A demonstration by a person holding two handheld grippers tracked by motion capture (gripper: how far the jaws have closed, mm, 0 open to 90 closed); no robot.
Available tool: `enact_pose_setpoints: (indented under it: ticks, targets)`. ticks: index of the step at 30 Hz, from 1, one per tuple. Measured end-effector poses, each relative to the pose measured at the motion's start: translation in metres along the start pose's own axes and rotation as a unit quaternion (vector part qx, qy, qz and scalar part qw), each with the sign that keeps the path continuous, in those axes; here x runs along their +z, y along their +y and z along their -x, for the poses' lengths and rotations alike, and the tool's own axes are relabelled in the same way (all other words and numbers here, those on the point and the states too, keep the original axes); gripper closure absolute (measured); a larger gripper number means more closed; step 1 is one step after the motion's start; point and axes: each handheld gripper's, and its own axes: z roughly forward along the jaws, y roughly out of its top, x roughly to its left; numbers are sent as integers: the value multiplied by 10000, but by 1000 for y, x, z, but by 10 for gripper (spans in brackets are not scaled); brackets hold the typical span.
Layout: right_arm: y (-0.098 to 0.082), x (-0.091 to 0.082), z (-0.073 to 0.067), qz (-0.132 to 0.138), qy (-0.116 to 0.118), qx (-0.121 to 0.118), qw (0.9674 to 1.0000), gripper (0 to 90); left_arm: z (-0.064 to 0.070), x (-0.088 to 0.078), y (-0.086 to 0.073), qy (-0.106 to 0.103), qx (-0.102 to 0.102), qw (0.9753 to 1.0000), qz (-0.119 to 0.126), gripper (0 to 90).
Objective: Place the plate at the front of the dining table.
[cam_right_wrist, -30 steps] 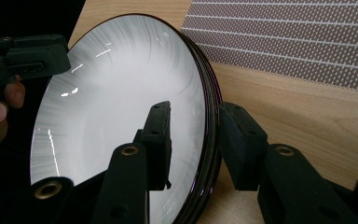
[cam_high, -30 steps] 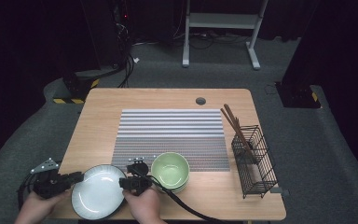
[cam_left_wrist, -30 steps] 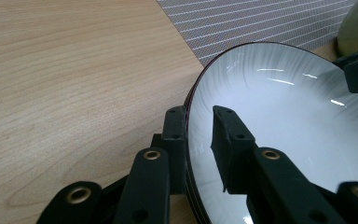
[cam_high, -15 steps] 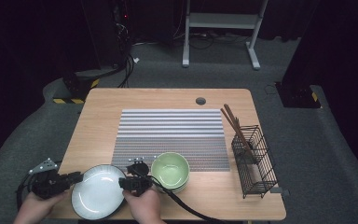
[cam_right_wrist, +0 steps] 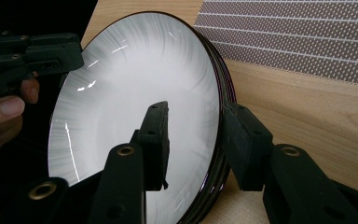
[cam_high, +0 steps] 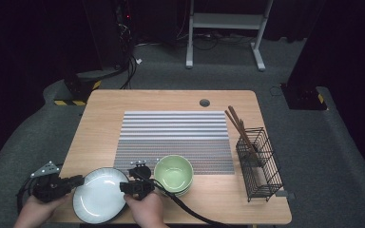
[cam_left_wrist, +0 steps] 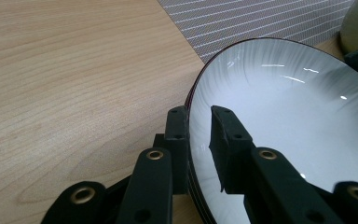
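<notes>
Near the front left corner of the bench (cam_high: 180,99), a white plate (cam_high: 100,194) with a dark rim sits just left of a green bowl (cam_high: 173,173), its left edge reaching past the bench edge. Both tools are on it.

Left tool (cam_high: 69,183): at the plate's left rim. In the left gripper view (cam_left_wrist: 198,128) one jaw lies under or outside the rim, the other over the white face. Rim sits between them, gap narrow; jaws have just been closing a little. Pads look to be on the plate, so it counts as gripped. Plate (cam_left_wrist: 284,116) appears tilted up off the wood in this view.

Right tool (cam_high: 133,183): at the plate's right rim, between plate and bowl. In the right gripper view (cam_right_wrist: 193,135) one jaw stands over the white face, the other outside the dark rim. A visible gap remains on the inner side; jaws have just been opening. Rim is between them, not clamped. Left tool and a hand (cam_right_wrist: 4,109) show at the far edge of the plate (cam_right_wrist: 130,88).

Striped grey mat (cam_high: 173,137) lies behind the plate and bowl. Wire basket (cam_high: 259,164) stands well right of the bowl, with brown chopsticks (cam_high: 240,128) leaning out of it.
</notes>
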Motion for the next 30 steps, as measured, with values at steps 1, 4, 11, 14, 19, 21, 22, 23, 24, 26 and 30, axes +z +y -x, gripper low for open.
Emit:
enact_pose_setpoints:
  ticks: [1,4,11,14,19,21,22,23,24,26,30]
  targets:
    - [0,0,0,3,-4,5,10000,615,0,0,0,0,0,10000,0,763]
    - [1,0,-1,-14,-59,-23,10000,630,0,0,0,-8,15,10000,12,761]
    - [3,2,-1,23,-119,-39,9999,659,-1,0,0,-31,23,10000,31,755]
    - [4,2,-1,43,-142,-42,9999,668,-1,-1,0,-41,17,10000,27,755]
    - [4,4,-4,49,-406,-293,9987,750,0,0,0,-27,28,10000,21,754]
    - [4,5,-6,74,-542,-508,9972,778,0,0,0,-17,37,10000,18,756]
    - [4,6,-8,93,-622,-607,9962,783,0,0,0,-14,38,10000,18,756]
    - [4,6,-8,93,-622,-607,9962,783,0,0,0,-14,38,10000,18,756]
    - [3,7,-9,145,-684,-714,9950,784,0,0,0,-5,42,10000,9,756]
    - [3,7,-10,158,-703,-714,9948,785,0,0,0,8,53,10000,0,756]
    - [3,9,-11,219,-750,-747,9941,786,0,0,0,-2,55,10000,-9,756]
